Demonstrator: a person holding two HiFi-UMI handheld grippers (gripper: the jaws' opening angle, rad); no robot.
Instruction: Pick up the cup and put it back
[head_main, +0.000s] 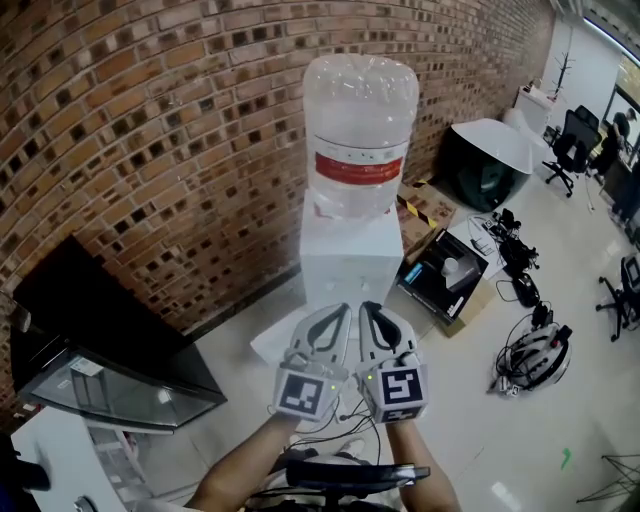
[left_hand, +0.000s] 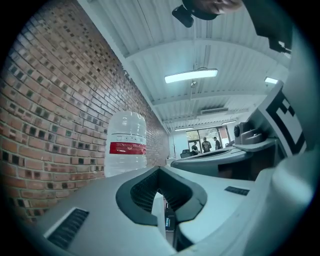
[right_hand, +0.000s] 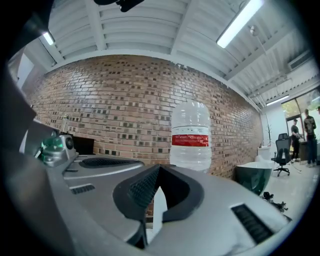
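Left tongs (head_main: 338, 315) and right tongs (head_main: 370, 312) hang closed and empty, side by side.
No cup shows in any view; facing the water dispenser (head_main: 350, 255), the pickup seems either finished or unstarted.

The left tool (left_hand: 160, 172) has its jaws together with nothing between them. Beyond them stands a large water bottle (left_hand: 127, 145) with a red label, against a brick wall (left_hand: 55, 120). The right tool (left_hand: 260, 145) sits alongside, under a ceiling light (left_hand: 191, 75).
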